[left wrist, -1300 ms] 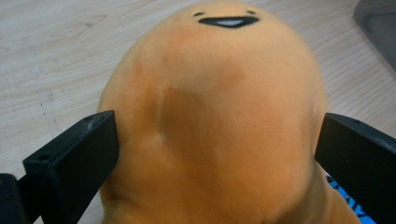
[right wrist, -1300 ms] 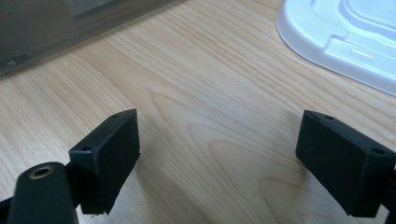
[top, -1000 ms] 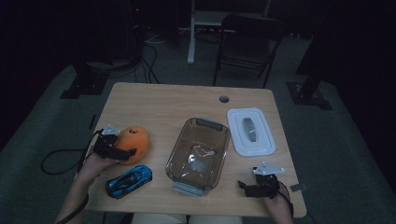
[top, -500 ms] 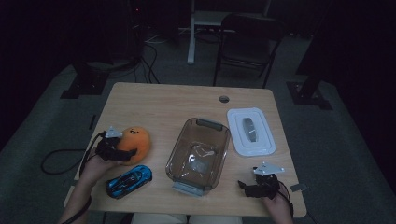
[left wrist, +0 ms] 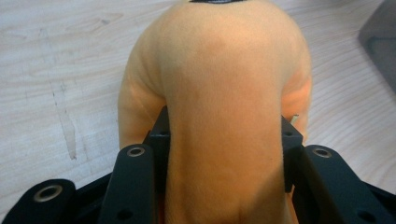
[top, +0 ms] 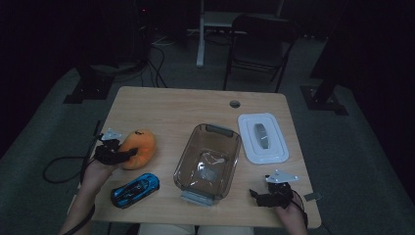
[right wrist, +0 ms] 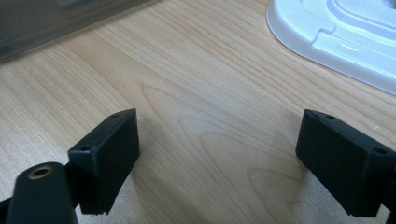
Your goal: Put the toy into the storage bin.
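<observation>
On the table (top: pixel 166 105), the left gripper (top: pixel 122 154) sits near the left edge, its jaws having just closed onto the soft toy (top: pixel 139 147), which bulges out between them and rests on the tabletop. Just nearer the person than that gripper, slightly to its right, lies the toy car (top: pixel 134 189). Further right, about midway between the two grippers, stands the container (top: pixel 208 161), running away from the person. The right gripper (top: pixel 254 195) rests at the near right corner, jaws apart over bare tabletop. Beyond it, beside the container's far right end, lies the lid (top: pixel 263 138).
</observation>
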`<state>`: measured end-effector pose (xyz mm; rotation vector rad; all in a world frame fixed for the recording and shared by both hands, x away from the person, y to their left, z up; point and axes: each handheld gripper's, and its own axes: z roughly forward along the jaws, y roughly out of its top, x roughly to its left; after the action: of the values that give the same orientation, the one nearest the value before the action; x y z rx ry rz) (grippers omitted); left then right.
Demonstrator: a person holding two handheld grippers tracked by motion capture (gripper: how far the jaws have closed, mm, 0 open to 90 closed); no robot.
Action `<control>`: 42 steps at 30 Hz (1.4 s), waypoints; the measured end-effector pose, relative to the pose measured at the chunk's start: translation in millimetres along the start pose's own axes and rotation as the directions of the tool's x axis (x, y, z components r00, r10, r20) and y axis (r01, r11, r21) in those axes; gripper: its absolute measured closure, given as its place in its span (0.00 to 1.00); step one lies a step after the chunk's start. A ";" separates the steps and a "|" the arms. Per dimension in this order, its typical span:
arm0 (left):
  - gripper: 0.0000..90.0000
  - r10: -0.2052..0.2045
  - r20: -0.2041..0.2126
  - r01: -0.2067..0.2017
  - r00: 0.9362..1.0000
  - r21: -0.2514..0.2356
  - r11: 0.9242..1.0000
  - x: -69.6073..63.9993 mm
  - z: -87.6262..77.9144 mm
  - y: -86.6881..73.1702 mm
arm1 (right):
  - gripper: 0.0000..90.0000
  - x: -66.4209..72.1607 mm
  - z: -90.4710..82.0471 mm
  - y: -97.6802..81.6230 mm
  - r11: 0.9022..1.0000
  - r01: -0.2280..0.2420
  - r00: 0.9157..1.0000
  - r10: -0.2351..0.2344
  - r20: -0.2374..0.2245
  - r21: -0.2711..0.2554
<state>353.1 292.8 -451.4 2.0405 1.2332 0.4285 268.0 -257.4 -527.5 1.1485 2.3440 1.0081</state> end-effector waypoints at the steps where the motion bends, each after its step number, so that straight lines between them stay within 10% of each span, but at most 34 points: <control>1: 0.64 0.005 0.010 -0.005 1.000 -0.006 1.000 -0.7 -2.8 1.7 | 0.14 0.0 0.0 0.0 1.000 -0.001 1.000 0.001 0.000 0.000; 28: 0.64 0.170 0.116 -0.164 0.979 -0.065 0.984 -54.2 -36.0 65.7 | 0.14 0.0 0.1 0.0 1.000 -0.001 1.000 0.001 0.002 0.000; 36: 0.64 0.250 0.140 -0.235 0.958 -0.119 0.965 -79.5 -45.8 96.6 | 0.14 0.0 0.1 0.0 1.000 0.000 1.000 0.000 0.002 -0.001; 42: 0.64 0.380 0.229 -0.341 0.896 -0.194 0.920 -107.3 -47.3 118.9 | 0.14 -0.1 0.1 0.0 1.000 0.000 1.000 0.000 0.002 -0.001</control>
<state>347.7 182.9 -325.8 2.1171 0.6410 0.3920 268.1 -257.4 -527.5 1.1481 2.3414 1.0079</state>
